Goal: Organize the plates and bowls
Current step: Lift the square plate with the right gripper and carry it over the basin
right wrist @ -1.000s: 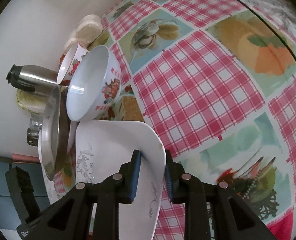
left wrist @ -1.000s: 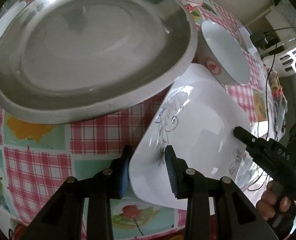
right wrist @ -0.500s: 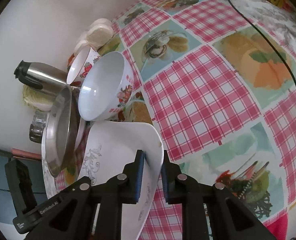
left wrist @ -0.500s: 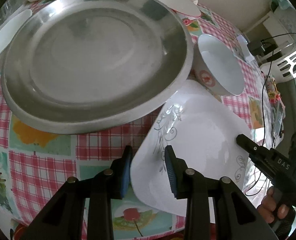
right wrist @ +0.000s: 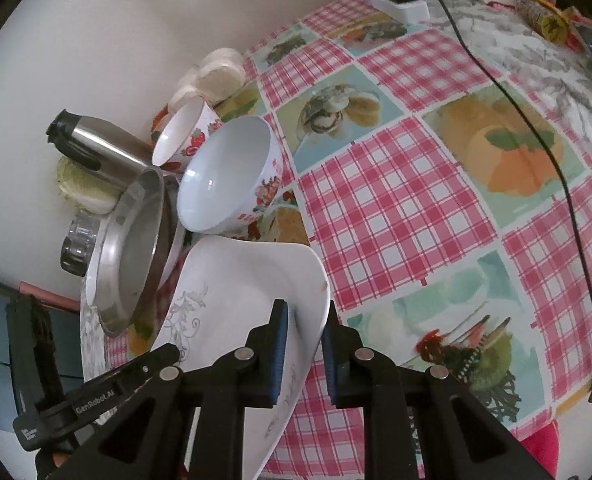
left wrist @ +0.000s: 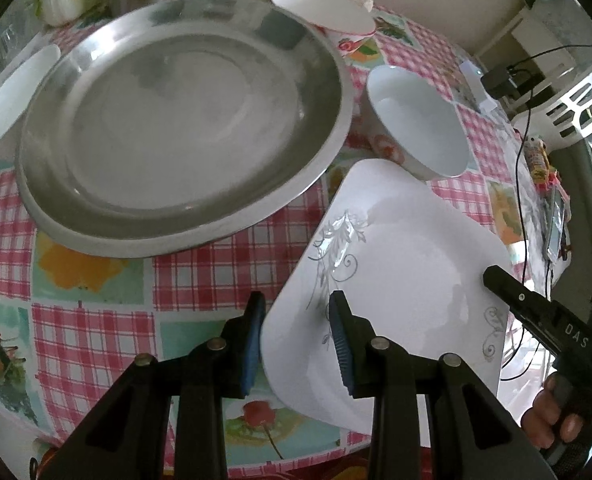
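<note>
A white rectangular plate (left wrist: 399, 264) with grey flower print is lifted and tilted above the checked tablecloth. My left gripper (left wrist: 297, 328) straddles its near left corner with pads apart on either side of the rim. My right gripper (right wrist: 303, 344) has its pads on both sides of the plate's opposite edge (right wrist: 256, 300), gripping it. A large steel plate (left wrist: 184, 120) lies behind it, on another plate. A white bowl (left wrist: 415, 136) with red print stands to the right of the steel plate, a second bowl (left wrist: 319, 8) farther back.
A white dish (left wrist: 16, 96) lies left of the steel plate. A steel kettle (right wrist: 96, 152), a cabbage (right wrist: 80, 188) and a glass (right wrist: 76, 244) stand by the wall. A black cable (right wrist: 535, 120) crosses the right side of the table (right wrist: 395, 208).
Both grippers have drawn back and up with the white plate, so the steel plate and bowls look farther away. The right pads have closed in on the plate's edge.
</note>
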`<state>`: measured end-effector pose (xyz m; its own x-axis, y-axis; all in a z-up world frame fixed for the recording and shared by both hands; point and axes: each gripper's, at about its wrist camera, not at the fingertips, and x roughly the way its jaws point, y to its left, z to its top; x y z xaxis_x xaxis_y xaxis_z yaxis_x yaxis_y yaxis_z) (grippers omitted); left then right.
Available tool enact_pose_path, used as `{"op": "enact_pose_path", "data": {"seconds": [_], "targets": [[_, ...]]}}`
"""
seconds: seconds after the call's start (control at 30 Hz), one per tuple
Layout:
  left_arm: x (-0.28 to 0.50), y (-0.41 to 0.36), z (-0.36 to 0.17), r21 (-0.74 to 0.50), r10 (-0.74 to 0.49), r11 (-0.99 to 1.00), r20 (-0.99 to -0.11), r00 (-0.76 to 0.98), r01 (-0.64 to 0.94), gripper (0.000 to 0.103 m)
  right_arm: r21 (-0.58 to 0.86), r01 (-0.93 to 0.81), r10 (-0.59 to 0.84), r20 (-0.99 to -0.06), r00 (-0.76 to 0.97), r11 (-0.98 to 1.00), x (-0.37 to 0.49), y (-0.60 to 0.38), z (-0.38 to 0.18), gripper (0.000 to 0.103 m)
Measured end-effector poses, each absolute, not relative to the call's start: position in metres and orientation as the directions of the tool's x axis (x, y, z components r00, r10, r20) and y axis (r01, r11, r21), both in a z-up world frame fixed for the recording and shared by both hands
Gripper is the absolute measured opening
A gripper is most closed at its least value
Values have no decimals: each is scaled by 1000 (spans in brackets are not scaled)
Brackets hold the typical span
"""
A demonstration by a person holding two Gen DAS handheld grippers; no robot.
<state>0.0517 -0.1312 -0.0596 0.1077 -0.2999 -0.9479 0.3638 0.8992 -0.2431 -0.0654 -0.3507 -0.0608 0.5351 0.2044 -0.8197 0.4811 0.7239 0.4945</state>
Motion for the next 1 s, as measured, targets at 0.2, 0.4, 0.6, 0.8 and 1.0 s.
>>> {"op": "enact_pose_path", "data": {"seconds": [0.2,0.4,0.6,0.8,1.0], "targets": [[44,-132,-47,-232,-305,893,-942,138,386,34,503,454,185,-794,580,735,-79,-349,-45,18],[36,-132,-33,-218,-308,889,-935,174,403,34,515,432,173,-767,617,740,-89,-348,-32,18],[33,-129,-19,-224,-335,884,-915,223,410,34,533,408,166,-734,658,742,-92,-348,-21,18],[37,-124,-5,-253,-376,879,-889,262,405,34,540,392,162,-716,679,745,-90,-347,-12,18],[38,-123,1,-250,-381,881,-878,289,402,34,534,370,153,-700,697,760,-89,-343,-3,18]]}}
